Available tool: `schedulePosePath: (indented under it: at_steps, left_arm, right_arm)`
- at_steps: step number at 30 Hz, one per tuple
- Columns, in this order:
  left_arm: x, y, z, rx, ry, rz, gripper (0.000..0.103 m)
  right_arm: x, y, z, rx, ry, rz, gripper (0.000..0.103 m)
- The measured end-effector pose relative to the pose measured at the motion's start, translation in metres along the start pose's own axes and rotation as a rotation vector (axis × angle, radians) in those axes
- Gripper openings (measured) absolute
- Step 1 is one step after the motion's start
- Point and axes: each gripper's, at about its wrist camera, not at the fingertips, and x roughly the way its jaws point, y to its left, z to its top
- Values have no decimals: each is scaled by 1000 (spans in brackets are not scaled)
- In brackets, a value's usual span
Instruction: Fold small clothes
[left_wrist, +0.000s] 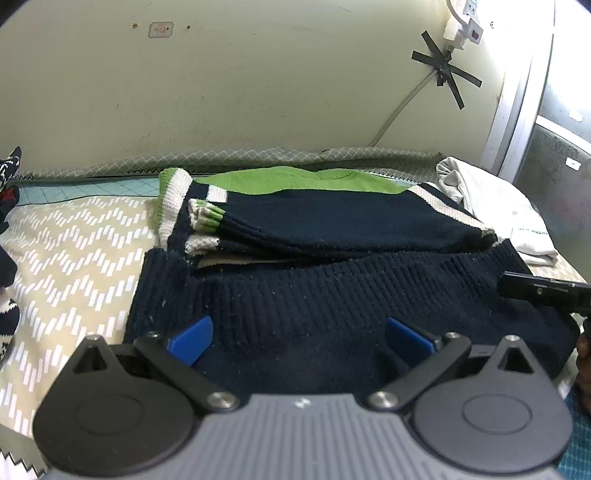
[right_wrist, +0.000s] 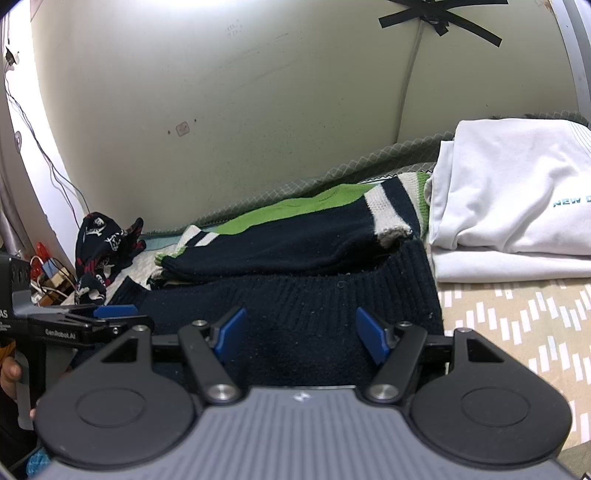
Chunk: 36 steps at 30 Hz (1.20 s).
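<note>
A navy knit sweater (left_wrist: 332, 306) with green and white stripes lies on the patterned bed cover, its sleeves folded across the body. Its ribbed navy hem faces me. My left gripper (left_wrist: 299, 339) hovers over the hem's left part, open, with its blue pads wide apart and fabric lying beneath them. A black part of my right gripper (left_wrist: 543, 291) enters at the right edge. In the right wrist view my right gripper (right_wrist: 302, 336) stands open over the sweater's (right_wrist: 295, 306) right part, pads not pressing it. My left gripper (right_wrist: 114, 313) shows side-on at the left.
A folded white shirt (right_wrist: 517, 206) lies right of the sweater, close against it. Dark patterned clothes (right_wrist: 103, 240) are heaped at the left. The pale wall (left_wrist: 258, 92) runs behind the bed, with a taped cable (left_wrist: 443, 70). The beige patterned cover (left_wrist: 74, 251) spreads to the left.
</note>
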Motion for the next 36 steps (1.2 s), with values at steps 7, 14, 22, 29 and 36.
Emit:
schedulePosePath:
  at_steps: [7, 14, 22, 29, 36]
  left_arm:
    - [-3, 0, -1, -8, -11, 0, 103]
    - [-17, 12, 2, -58, -80, -11, 103]
    - [-42, 30, 63, -42, -128, -16, 103]
    - [58, 39, 157, 18, 9, 106, 103]
    - [188, 51, 189, -34, 199, 158, 103]
  right_arm:
    - [0, 0, 0, -1, 0, 0, 62]
    - [-1, 1, 0, -9, 4, -1, 61]
    - [-26, 0, 57, -100, -23, 84, 64]
    - [84, -16, 145, -250, 60, -77, 71]
    - [204, -70, 193, 54, 257, 26, 74]
